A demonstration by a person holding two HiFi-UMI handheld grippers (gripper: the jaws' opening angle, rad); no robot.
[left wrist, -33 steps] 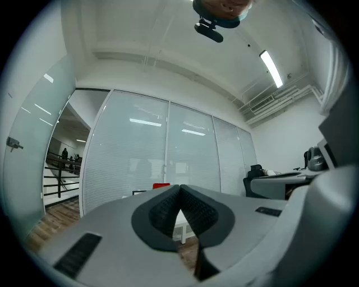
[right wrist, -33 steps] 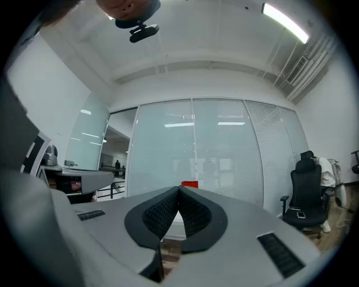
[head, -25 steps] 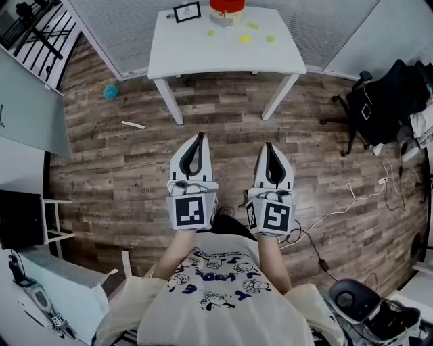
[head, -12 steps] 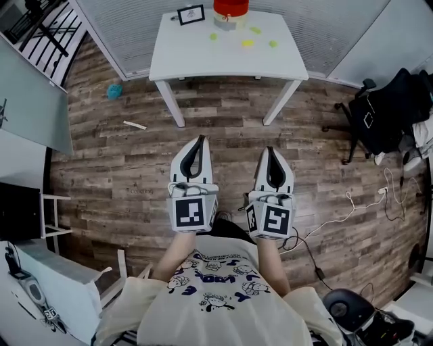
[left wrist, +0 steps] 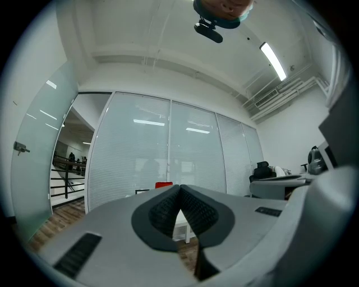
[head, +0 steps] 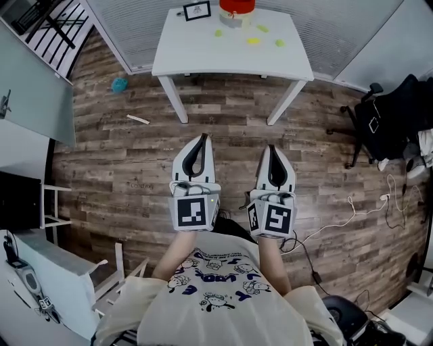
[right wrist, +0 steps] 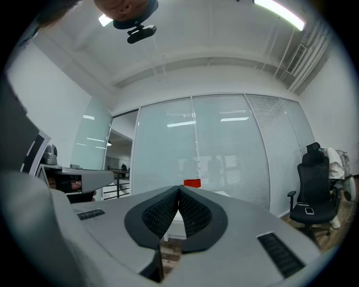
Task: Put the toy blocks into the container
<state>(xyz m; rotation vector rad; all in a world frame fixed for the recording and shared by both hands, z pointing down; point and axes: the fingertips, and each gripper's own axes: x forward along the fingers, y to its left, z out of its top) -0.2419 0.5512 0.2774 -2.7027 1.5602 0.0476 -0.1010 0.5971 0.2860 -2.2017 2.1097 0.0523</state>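
Observation:
A white table (head: 203, 57) stands far ahead of me in the head view. On it sit a red-topped container (head: 236, 9) and several small yellow-green toy blocks (head: 253, 40). My left gripper (head: 201, 137) and right gripper (head: 270, 146) are held side by side in front of my chest, over the wooden floor, well short of the table. Both are shut with nothing between the jaws. In the left gripper view the left gripper (left wrist: 180, 188) has its tips meeting, with the red container (left wrist: 164, 184) just above them. The right gripper (right wrist: 179, 188) also has its tips together below the container (right wrist: 192, 183).
A framed card (head: 196, 11) stands on the table's left rear. On the floor lie a teal ball (head: 120, 85) and a pale stick (head: 138, 119). A black office chair (head: 389, 111) stands at the right, white cables (head: 352, 203) trail nearby, and a white desk (head: 47, 284) is at lower left.
The table, ball and stick have shifted slightly up and right in the head view. Both grippers stay shut, side by side before my chest.

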